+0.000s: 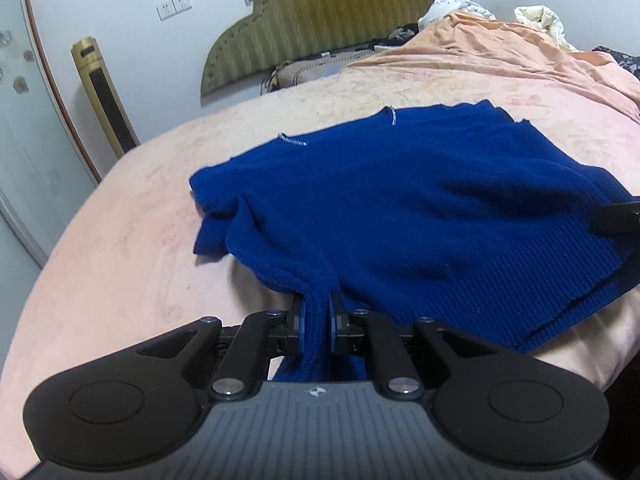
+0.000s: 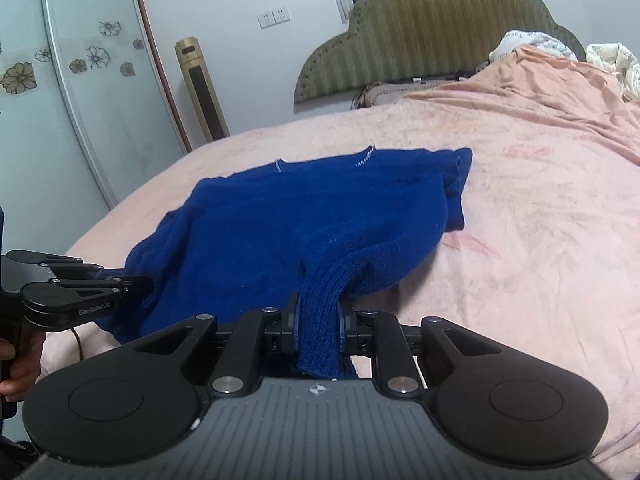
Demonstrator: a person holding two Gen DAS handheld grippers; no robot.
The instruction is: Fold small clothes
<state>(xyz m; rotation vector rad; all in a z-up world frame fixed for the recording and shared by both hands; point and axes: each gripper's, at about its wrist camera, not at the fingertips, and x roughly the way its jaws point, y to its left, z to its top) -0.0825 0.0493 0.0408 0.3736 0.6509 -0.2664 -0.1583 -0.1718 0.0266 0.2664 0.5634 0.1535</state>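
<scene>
Right now both grippers are gripping the blue sweater (image 1: 400, 208), which is lying spread on the pink bed cover (image 1: 120, 240), roughly mid-bed, w/ its near edge being lifted off the surface. Left gripper (image 1: 316, 320) is pinching a ribbed strip of the hem, its fingers (image 1: 298, 322) sitting narrow and pressing the knit from both sides, fabric running down btwn them toward the camera. In the right wrist view the right gripper (image 2: 318, 320) is doing the same on its own side: fingers (image 2: 346, 322) closed on a thick ribbed fold, a bit wider apart than the left pair since the bunch is fatter. Left gripper is also showing at the left edge of the right wrist view, nose buried in the sweater's left side, and a person's hand (image 2: 18, 364) is wrapping its handle. Right gripper's tip is peeking in at the far right of the left wrist view, touching the sweater's right edge. Garment's far edge is lying flat, w/ two short pale stitch marks along it; right-hand corner is folding over itself. Beyond it, an olive padded headboard (image 2: 432, 36) is standing against the wall, a peach blanket (image 1: 500, 56) is lying bunched at the head of the bed, a gold tower fan (image 2: 202, 92) is standing beside the bed, and a glass door w/ flower decals (image 2: 80, 64) is showing at left.
</scene>
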